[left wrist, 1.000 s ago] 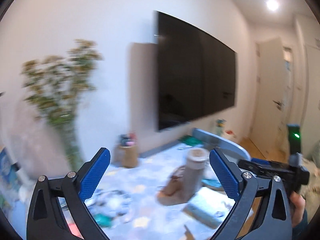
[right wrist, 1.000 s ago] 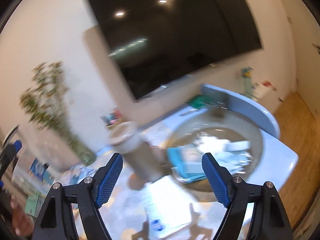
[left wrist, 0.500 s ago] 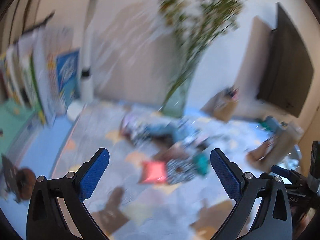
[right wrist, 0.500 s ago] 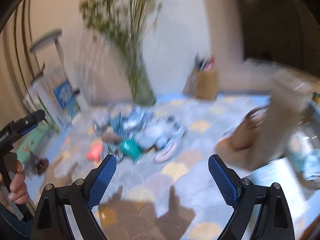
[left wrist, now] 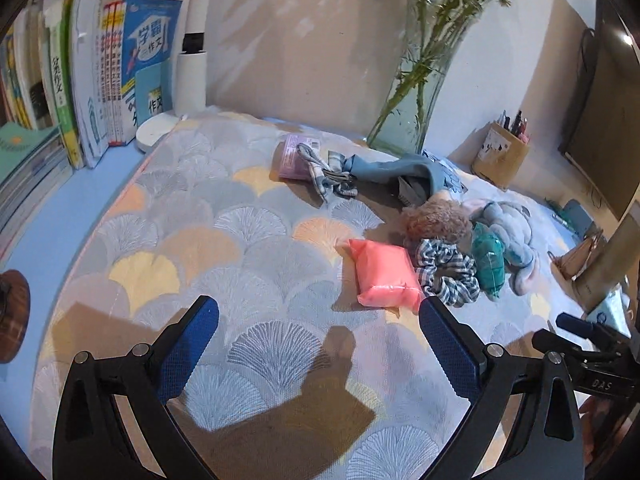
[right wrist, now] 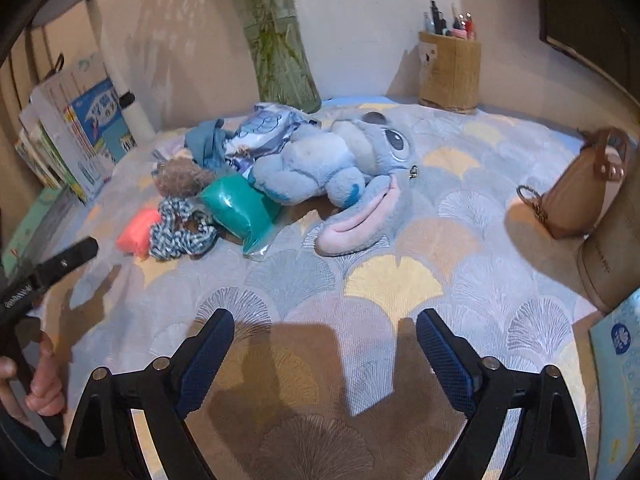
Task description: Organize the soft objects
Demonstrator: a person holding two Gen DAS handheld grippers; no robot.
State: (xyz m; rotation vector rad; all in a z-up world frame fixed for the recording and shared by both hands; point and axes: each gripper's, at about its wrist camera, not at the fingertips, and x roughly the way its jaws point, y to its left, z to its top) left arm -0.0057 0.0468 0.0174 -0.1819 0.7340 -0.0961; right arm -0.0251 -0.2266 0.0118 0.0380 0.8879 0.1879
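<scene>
With the left gripper (left wrist: 318, 344) spread empty and the right gripper (right wrist: 325, 354) closing slightly on nothing, the near pink pouch (left wrist: 384, 274) at the soft pile's left edge is best pinched first.

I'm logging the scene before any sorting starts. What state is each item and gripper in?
Left gripper: open, empty, above the mat.
Right gripper: jaws closing, nothing between them.
Blue plush toy: lying on its side.
Pink soft packet: flat, untouched.
Teal soft packet: propped against the plush.
Checked fabric scrunchie: bunched beside the packets.
Glass vase: upright.
</scene>
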